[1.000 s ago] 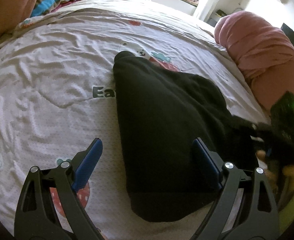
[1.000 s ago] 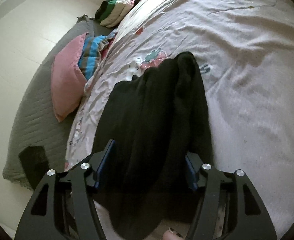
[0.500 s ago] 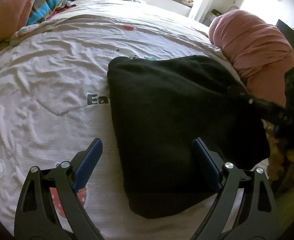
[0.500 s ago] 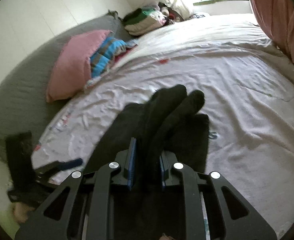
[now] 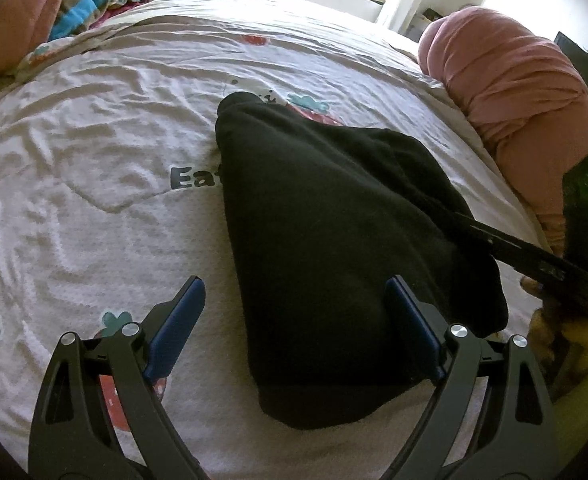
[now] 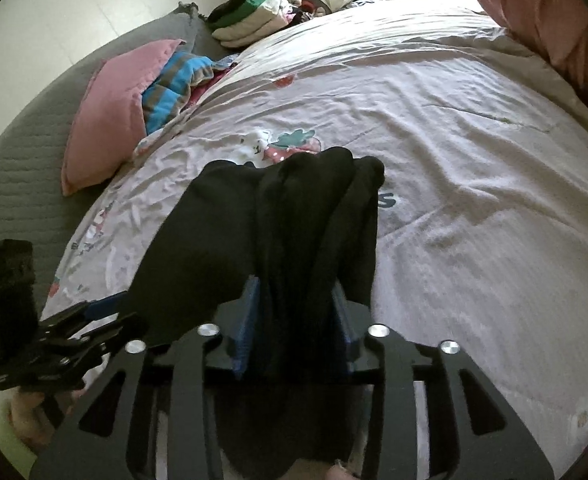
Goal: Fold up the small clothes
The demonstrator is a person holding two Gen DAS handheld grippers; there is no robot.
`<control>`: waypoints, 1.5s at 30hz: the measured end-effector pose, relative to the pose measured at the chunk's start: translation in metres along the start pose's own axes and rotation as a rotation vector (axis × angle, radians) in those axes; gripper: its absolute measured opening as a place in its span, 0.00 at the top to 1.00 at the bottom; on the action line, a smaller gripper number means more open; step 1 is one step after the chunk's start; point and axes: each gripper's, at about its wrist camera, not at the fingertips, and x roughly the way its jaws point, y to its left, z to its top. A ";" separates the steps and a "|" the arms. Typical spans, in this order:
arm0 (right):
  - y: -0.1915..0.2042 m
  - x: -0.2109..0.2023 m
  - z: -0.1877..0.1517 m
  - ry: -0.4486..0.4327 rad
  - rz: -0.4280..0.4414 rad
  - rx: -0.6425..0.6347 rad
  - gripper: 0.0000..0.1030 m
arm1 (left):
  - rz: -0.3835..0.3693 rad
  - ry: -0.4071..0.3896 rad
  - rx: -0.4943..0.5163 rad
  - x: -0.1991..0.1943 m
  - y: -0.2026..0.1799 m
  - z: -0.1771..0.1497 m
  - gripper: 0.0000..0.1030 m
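A black garment (image 5: 333, 240) lies on the pale printed bedsheet (image 5: 94, 184), bunched toward its right side. My left gripper (image 5: 294, 320) is open and hovers over the garment's near edge, its right finger above the cloth. My right gripper (image 6: 295, 312) is shut on a bunched fold of the black garment (image 6: 301, 220) and lifts it off the bed. It also shows in the left wrist view (image 5: 533, 264) at the right, reaching into the cloth.
A pink rolled blanket (image 5: 513, 92) lies along the bed's right side. A pink pillow (image 6: 106, 112) and a striped blue cloth (image 6: 174, 84) lie at the left. A stack of folded clothes (image 6: 250, 20) sits at the far corner.
My right gripper closed on the garment's right side, lifted it up, then came back down and right, the cloth bunching. My left gripper stayed open and barely moved.
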 end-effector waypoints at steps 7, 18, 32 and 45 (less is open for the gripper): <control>-0.001 -0.021 -0.016 -0.002 0.049 0.036 0.47 | -0.005 -0.018 0.005 -0.009 -0.001 -0.005 0.18; -0.002 -0.012 -0.028 0.042 0.077 0.076 0.66 | -0.033 -0.013 -0.010 -0.012 0.001 -0.016 0.29; 0.018 -0.022 -0.021 -0.009 -0.052 -0.063 0.84 | -0.031 -0.013 0.051 -0.020 -0.019 -0.015 0.48; 0.012 -0.022 -0.038 -0.007 -0.126 -0.017 0.53 | -0.023 0.000 0.056 -0.018 -0.018 -0.018 0.47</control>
